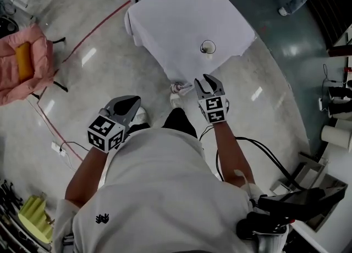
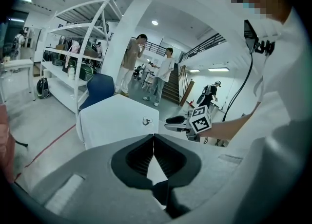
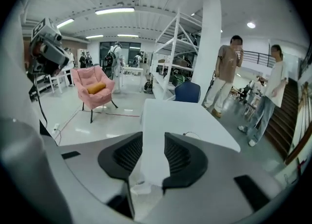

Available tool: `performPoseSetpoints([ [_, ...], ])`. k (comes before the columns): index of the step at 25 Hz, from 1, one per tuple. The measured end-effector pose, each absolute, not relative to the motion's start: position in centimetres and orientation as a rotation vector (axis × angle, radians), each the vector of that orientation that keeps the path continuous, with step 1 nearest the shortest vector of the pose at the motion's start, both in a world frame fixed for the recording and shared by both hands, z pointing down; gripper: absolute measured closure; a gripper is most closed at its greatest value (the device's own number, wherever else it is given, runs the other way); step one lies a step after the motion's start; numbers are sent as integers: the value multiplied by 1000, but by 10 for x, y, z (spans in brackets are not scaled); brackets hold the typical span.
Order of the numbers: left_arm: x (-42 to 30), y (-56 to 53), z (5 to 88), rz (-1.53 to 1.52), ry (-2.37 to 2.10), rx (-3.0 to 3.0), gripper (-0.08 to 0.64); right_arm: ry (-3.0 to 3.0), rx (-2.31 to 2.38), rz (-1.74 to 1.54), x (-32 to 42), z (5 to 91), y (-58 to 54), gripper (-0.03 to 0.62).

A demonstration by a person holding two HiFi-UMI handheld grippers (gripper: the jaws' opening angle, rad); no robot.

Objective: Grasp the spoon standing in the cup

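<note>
Cup (image 1: 207, 47) stands well beyond right hand-held gripper (image 1: 204, 80).

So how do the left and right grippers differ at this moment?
The left gripper has its fingers shut tip to tip; the right gripper has them apart. The right gripper is at the white table's near edge; the left gripper hangs back over the floor. Both are empty.

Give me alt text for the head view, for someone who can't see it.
Seen from above, a person holds two grippers toward a white-draped table bearing a cup; right gripper open, left gripper shut. Pink armchair at left.
</note>
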State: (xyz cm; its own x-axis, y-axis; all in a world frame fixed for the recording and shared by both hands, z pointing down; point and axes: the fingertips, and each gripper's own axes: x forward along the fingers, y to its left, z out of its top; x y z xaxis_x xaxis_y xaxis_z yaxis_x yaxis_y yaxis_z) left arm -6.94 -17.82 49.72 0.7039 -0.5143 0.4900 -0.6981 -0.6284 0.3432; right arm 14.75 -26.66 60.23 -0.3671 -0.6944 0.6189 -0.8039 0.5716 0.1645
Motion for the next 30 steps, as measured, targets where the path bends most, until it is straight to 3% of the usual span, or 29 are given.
performPoseSetpoints([
  [9,-16,-264,477,446,-1118,2313,548,-2074,998,6,204,662,-387,431],
  [17,7,-294,478,463,-1272,2199,548,-2097,787,-19,201,718,-427,428],
  [24,-3,-297,485,492,-1365,2128,548,-2106,783,-56,196,729,-442,541],
  [30,-12,-295,477,476,-1388,2146,548,-2120,794,-58,194,721,-434,545],
])
